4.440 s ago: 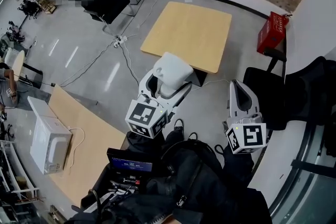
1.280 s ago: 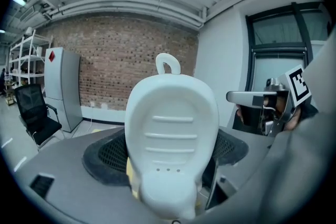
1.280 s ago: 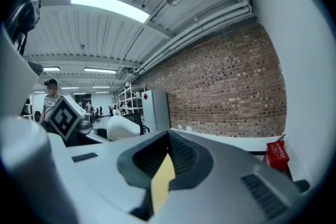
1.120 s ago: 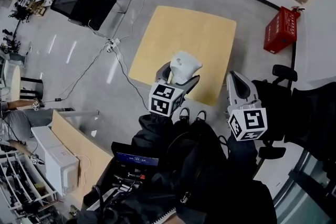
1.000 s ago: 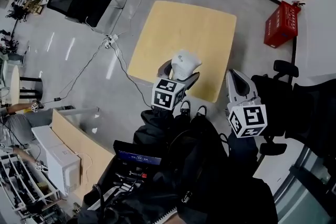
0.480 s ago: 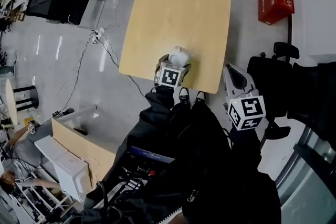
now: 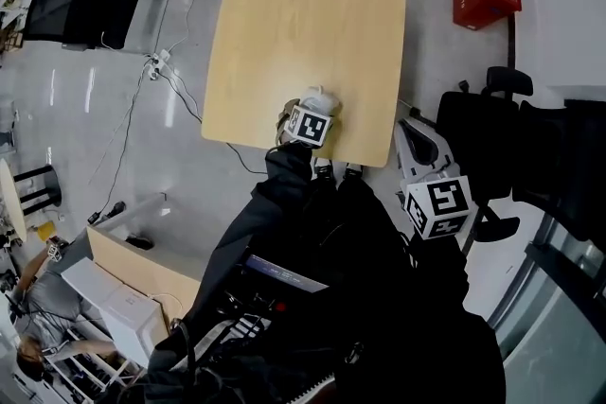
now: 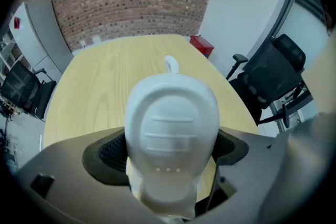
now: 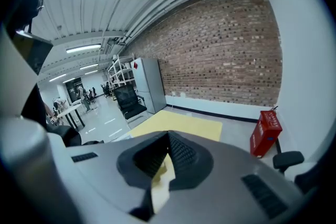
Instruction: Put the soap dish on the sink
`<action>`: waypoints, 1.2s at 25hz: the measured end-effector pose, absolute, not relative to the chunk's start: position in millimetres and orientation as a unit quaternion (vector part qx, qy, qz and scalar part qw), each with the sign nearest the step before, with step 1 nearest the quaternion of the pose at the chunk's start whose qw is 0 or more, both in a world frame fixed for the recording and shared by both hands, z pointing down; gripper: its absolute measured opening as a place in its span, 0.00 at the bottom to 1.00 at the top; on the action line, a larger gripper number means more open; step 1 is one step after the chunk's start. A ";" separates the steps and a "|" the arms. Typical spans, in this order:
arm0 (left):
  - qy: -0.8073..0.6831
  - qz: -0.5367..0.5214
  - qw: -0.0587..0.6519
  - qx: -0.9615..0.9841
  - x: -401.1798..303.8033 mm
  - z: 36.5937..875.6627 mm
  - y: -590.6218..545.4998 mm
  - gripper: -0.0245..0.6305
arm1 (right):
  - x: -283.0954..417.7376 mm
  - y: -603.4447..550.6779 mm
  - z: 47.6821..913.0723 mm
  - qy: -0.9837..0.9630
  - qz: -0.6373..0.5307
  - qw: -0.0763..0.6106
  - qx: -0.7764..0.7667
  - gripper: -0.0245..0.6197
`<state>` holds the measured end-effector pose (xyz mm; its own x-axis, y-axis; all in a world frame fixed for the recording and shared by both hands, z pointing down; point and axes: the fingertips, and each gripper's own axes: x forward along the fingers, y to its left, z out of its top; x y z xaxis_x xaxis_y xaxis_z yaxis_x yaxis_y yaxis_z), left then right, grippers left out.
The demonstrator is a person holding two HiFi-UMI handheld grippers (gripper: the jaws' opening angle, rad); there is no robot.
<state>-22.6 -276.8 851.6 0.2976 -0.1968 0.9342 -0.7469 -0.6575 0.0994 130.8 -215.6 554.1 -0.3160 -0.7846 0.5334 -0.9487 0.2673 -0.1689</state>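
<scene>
The left claw squeezes the white soap dish in the middle of the picture, over the wooden table, so hold it flat and tight until a sink shows, while the right claw is pinched together, empty.

Open-plan office or lab workspace

It is marked by a brick wall, a polished grey floor, black office chairs, a wooden bench, a grey cabinet, open shelves, ceiling strip lights and a trailing cable.
</scene>
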 end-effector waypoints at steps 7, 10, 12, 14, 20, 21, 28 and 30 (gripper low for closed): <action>-0.313 0.527 0.273 0.742 -27.0 871.4 -268.3 0.75 | 130.1 -215.6 552.9 -0.777 0.231 0.178 0.557 0.05; -0.315 0.531 0.274 0.738 -26.3 877.2 -266.8 0.75 | 133.8 -213.0 552.7 -0.776 0.232 0.184 0.557 0.05; -0.318 0.533 0.267 0.737 -27.2 879.6 -267.0 0.75 | 134.4 -211.3 553.2 -0.774 0.232 0.185 0.559 0.05; -0.319 0.534 0.259 0.739 -27.7 880.4 -268.1 0.75 | 134.5 -209.9 554.3 -0.774 0.232 0.182 0.561 0.05; -0.320 0.507 0.248 0.761 -28.9 869.1 -264.9 0.76 | 131.8 -203.8 552.5 -0.777 0.226 0.179 0.560 0.05; -0.326 0.499 0.245 0.764 -31.6 863.3 -265.2 0.76 | 130.8 -204.0 551.2 -0.778 0.223 0.177 0.560 0.05; -0.408 0.328 0.174 0.834 -24.6 735.2 -284.3 0.75 | 128.8 -209.6 533.2 -0.788 0.201 0.149 0.563 0.05; -0.426 0.282 0.136 0.849 -22.9 685.5 -293.7 0.71 | 124.6 -214.7 524.1 -0.795 0.189 0.135 0.561 0.05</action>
